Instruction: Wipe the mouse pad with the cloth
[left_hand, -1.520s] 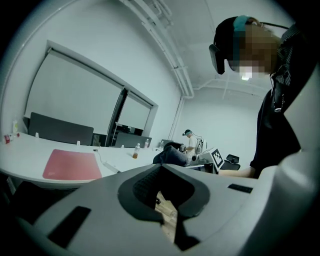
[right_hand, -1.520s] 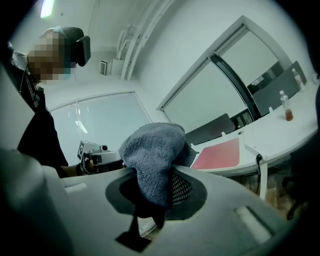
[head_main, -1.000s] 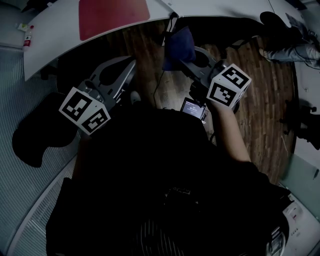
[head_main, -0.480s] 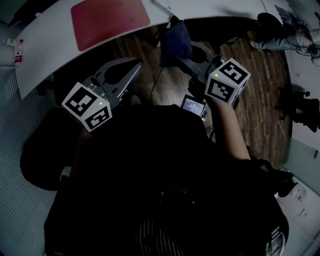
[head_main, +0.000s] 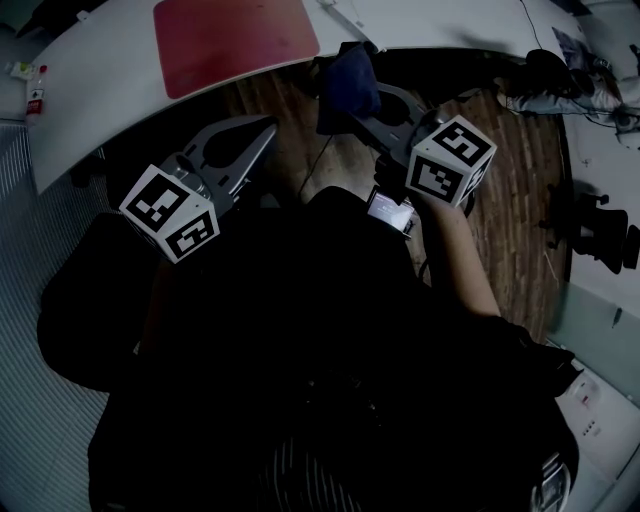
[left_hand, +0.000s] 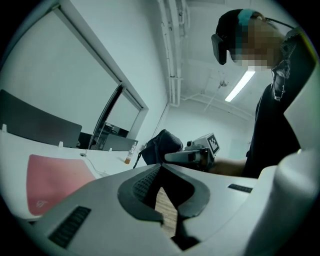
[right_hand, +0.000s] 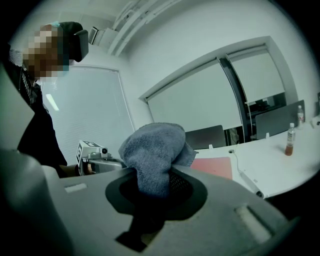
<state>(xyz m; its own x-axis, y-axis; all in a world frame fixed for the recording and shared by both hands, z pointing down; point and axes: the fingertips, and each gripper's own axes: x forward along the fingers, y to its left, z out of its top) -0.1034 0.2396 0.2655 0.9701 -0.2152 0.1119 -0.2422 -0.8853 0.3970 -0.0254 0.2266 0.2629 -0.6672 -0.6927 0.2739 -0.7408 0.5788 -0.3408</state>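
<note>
Approach stage of the wiping task, seen from the head and from both grippers. The white table (head_main: 100, 95) curves across the top of the head view, and the red mouse pad (head_main: 235, 40) lies flat on it, bare and with nothing touching it; it also appears low on the left of the left gripper view (left_hand: 52, 182) and behind the cloth in the right gripper view (right_hand: 212, 166). Both tools are held short of the table's near edge, over the wooden floor (head_main: 520, 170). The right gripper (head_main: 362, 112) has its jaws clamped on a bunched blue-grey cloth (right_hand: 152, 150), which bulges out beyond the tips and sits near the pad's right-hand near corner but apart from it (head_main: 348, 80). The left gripper (head_main: 268, 125) is empty, its jaw tips closed against each other with only floor showing in the gap behind them (left_hand: 161, 166). A small bottle (right_hand: 289, 142) stands on the table well clear of the pad. By this reading, wiping has not begun: the next move calls for carrying the cloth forward and leftward over the table edge, lowering it until the bunch presses on the pad, then stroking across it.
</note>
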